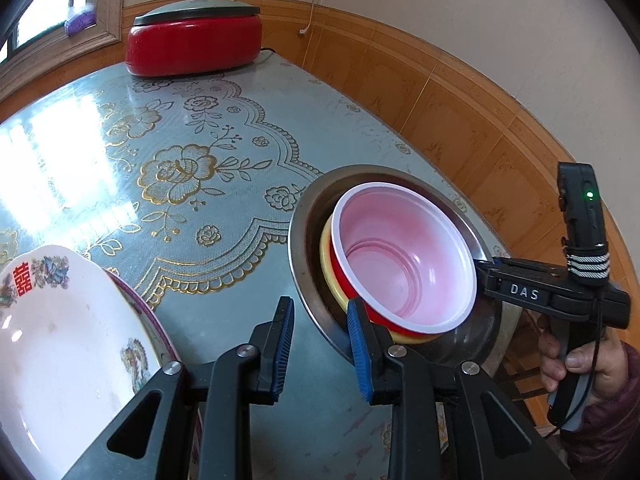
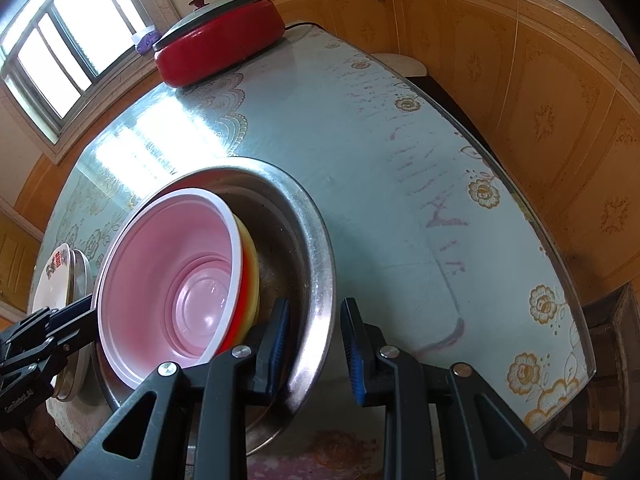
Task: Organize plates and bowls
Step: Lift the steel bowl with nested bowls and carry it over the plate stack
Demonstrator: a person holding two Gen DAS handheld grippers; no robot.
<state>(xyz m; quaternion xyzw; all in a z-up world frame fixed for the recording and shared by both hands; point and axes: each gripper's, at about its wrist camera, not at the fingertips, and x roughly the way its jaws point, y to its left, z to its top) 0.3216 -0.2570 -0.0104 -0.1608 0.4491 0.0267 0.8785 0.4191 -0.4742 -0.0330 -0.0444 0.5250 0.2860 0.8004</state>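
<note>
Left wrist view: the left tongs (image 1: 320, 344) stand with a gap between their blue pads and nothing pressed between them; the right-hand pad sits against the rim of the steel basin (image 1: 298, 248), though whether it touches cannot be told. Inside the basin, at 3 o'clock from picture centre, a red bowl (image 1: 404, 256) with a pink interior is nested in a yellow bowl (image 1: 332, 280), of which only an edge shows. At 8 o'clock a white plate (image 1: 60, 344) with printed motifs lies on a second plate, cut off by the frame; only a purple rim of the lower one shows. At 4 o'clock the right tongs (image 2: 314, 344) reach the far side of the red bowl, their tips hidden behind it, held by a hand (image 1: 576, 364). Right wrist view: those tongs straddle the basin rim with their pads apart, and contact is unclear. The patterned surface (image 2: 360, 152) carries a lidded red cooker (image 2: 220, 48) at 11 o'clock.
</note>
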